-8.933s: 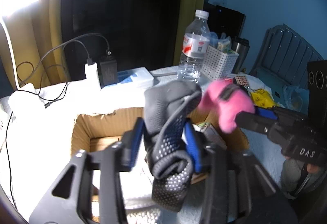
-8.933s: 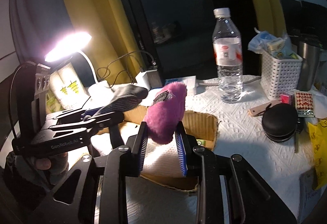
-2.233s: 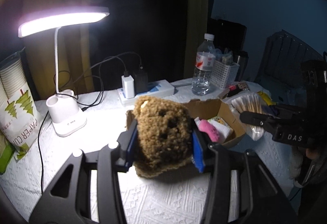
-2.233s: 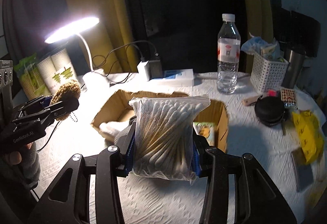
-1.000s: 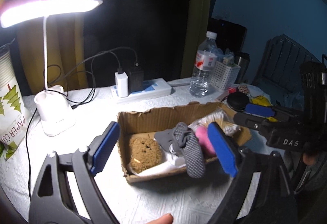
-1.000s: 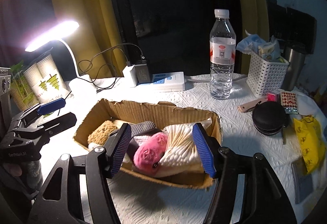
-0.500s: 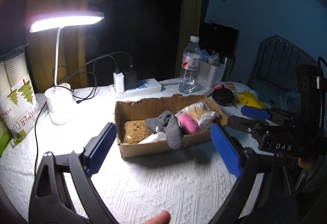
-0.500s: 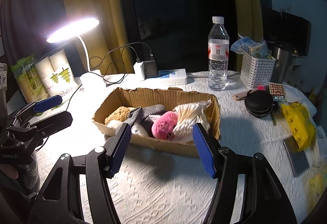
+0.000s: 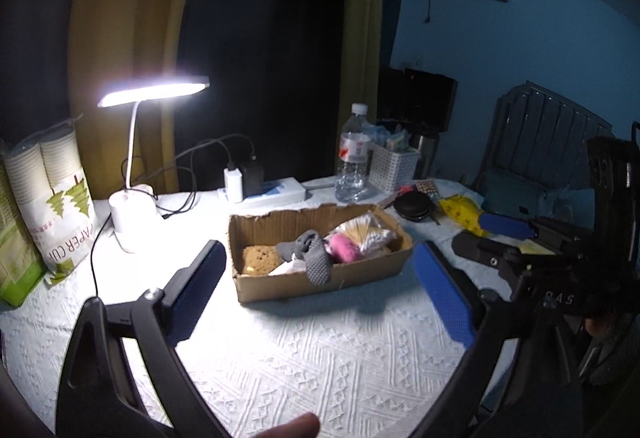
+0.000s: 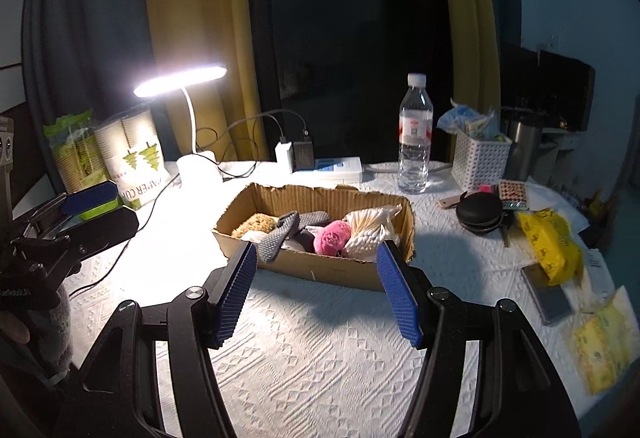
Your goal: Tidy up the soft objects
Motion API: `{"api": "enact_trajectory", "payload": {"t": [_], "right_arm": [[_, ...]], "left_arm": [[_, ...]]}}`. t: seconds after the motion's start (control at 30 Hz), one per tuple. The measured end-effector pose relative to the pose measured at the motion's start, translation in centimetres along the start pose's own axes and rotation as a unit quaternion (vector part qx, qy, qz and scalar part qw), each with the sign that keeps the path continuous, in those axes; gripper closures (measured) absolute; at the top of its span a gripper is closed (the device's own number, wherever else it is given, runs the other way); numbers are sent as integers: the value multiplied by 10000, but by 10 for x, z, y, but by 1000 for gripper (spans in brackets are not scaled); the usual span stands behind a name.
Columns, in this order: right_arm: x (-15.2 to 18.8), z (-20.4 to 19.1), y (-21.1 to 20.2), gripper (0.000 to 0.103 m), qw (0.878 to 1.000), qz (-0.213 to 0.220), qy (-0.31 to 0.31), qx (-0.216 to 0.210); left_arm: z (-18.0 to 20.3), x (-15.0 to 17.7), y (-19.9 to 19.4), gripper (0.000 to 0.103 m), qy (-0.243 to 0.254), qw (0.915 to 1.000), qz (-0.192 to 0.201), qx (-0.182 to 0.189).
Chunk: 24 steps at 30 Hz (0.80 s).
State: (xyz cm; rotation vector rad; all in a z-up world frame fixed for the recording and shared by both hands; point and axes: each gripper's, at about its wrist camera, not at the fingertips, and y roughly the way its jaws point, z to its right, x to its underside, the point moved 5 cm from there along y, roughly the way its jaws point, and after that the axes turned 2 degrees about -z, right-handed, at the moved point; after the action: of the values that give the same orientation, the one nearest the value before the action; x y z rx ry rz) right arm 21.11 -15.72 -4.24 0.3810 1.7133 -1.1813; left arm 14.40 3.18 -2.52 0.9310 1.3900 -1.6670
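An open cardboard box (image 9: 352,278) (image 10: 344,270) stands mid-table. In it lie a brown fuzzy toy (image 9: 259,257) (image 10: 258,223), a grey dotted sock (image 9: 314,258) (image 10: 280,234), a pink plush (image 9: 344,246) (image 10: 332,236) and a bag of cotton swabs (image 9: 370,234) (image 10: 372,226). My left gripper (image 9: 320,288) is open and empty, held back from the box's near side; it also shows at the left of the right wrist view (image 10: 96,206). My right gripper (image 10: 316,286) is open and empty, short of the box; it shows at the right of the left wrist view (image 9: 508,234).
A lit desk lamp (image 10: 192,118), packs of paper cups (image 9: 52,206), a power strip with chargers (image 10: 320,162), a water bottle (image 10: 416,134), a white basket (image 10: 482,158), a black round case (image 10: 480,214), yellow packets (image 10: 552,238) and a phone (image 10: 550,294) surround the box on the white tablecloth (image 10: 320,358).
Both grippers have pulled back and up from the box, which looks smaller now. Both stay open and empty; the box contents have not moved.
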Motion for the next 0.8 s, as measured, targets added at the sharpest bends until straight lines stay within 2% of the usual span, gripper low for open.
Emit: {"api": "enact_trajectory", "payload": {"t": [0.2, 0.27, 0.33, 0.57, 0.8], "right_arm": [[-11, -11, -39, 37, 9995, 297, -48, 92], [-15, -17, -56, 28, 9989, 446, -95, 110], [-18, -22, -68, 25, 9983, 553, -155, 124], [-30, -27, -115, 24, 9950, 934, -231, 271], [-35, -31, -138, 24, 9929, 1113, -223, 359]], "left_arm": [[16, -15, -36, 7, 227, 9992, 304, -81], [21, -21, -52, 7, 276, 9985, 468, -97], [24, -25, -65, 7, 269, 9978, 608, -79], [29, -39, -104, 7, 366, 9935, 1043, -262], [26, -49, -126, 7, 406, 9913, 1179, -414]]}}
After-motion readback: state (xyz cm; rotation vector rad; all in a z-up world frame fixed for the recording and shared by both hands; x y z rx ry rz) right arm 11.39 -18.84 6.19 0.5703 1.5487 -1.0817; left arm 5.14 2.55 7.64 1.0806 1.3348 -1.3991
